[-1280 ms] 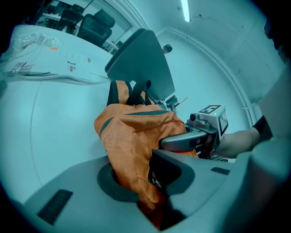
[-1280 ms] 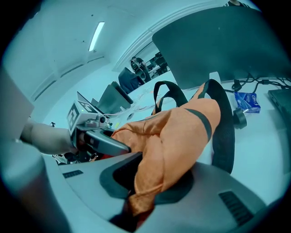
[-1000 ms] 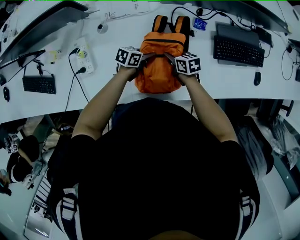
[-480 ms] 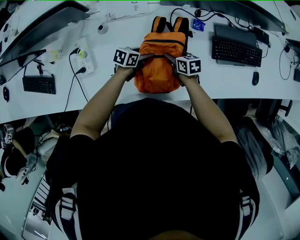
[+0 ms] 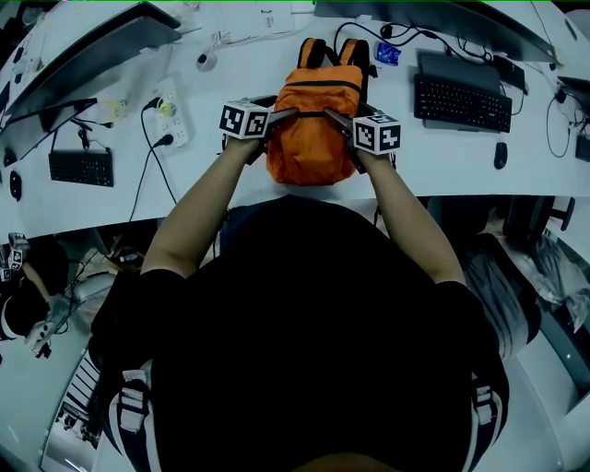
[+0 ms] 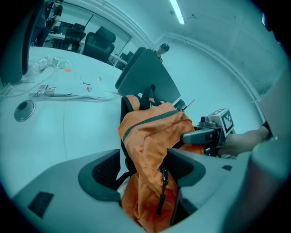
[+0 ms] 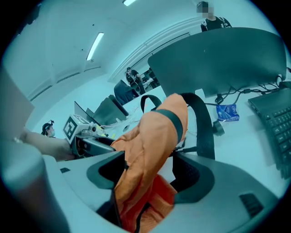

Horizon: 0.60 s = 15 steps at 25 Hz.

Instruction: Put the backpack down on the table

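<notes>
**Head view.** The backpack (image 5: 312,120) lies on the white surface (image 5: 442,159) straight ahead of the person, straps away from them, and looks fully borne by the surface. The left gripper (image 5: 288,113) and right gripper (image 5: 334,116) flank its upper part, one on each side. That fits a two-handed carry ending in a release, so I judge the putting-down all but done. Around it are two keyboards (image 5: 461,90), a power strip (image 5: 169,109), a mouse (image 5: 501,155), loose cables, and monitors (image 5: 88,46) along the far edge.

**Left gripper view.** The jaws are opening and stand wide. A fold of orange fabric with a zip pull hangs between them. It lies against one jaw and clear of the other, so nothing is clamped. The bag slumps on its own weight. Beyond it is bare surface, a monitor back (image 6: 145,77), office chairs (image 6: 97,43) and a strip light (image 6: 177,11) on a pale ceiling.

**Right gripper view.** These jaws are opening too, almost fully spread. An orange fold with a dark band passes between them without being pinched, and a gap shows beside it. The black straps (image 7: 202,123) arch behind it. A blue packet (image 7: 227,112) lies on the surface under a large monitor (image 7: 218,59). More desks and seated people fill the open office behind.
</notes>
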{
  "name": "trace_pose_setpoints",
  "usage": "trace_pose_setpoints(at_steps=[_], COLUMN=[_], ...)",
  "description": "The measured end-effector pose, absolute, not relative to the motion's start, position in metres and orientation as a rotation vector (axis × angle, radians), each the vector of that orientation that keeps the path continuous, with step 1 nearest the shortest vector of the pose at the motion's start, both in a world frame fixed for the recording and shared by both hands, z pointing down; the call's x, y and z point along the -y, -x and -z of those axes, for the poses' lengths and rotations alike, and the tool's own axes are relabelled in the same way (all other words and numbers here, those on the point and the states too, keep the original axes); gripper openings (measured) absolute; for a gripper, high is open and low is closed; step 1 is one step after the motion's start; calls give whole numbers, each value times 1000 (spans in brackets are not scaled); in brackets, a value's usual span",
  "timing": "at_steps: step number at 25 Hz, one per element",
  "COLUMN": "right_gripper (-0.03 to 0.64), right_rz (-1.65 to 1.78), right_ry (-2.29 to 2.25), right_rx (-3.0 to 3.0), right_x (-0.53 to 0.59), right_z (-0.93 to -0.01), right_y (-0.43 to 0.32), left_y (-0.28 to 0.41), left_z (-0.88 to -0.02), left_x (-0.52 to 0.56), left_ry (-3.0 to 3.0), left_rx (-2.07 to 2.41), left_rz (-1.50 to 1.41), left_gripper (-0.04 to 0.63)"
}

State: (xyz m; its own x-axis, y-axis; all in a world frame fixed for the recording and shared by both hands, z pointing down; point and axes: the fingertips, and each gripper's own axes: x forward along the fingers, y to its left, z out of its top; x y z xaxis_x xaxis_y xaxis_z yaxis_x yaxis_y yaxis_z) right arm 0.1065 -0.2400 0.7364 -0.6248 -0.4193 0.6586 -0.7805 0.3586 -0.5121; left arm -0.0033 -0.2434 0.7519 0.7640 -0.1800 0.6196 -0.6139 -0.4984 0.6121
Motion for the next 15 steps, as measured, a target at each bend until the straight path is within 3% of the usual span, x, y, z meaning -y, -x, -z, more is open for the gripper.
trace_pose_setpoints(at_steps=[15], right_gripper=[333], right_rz=[-1171], right_ry=[-1193], right_rx=[2221], right_x=[232], right_z=[-707], right_y=[-137], left_y=[29], left_z=[-714], left_x=[239], left_ry=[-2111], left_rx=[732], left_rz=[-544], left_gripper=[301])
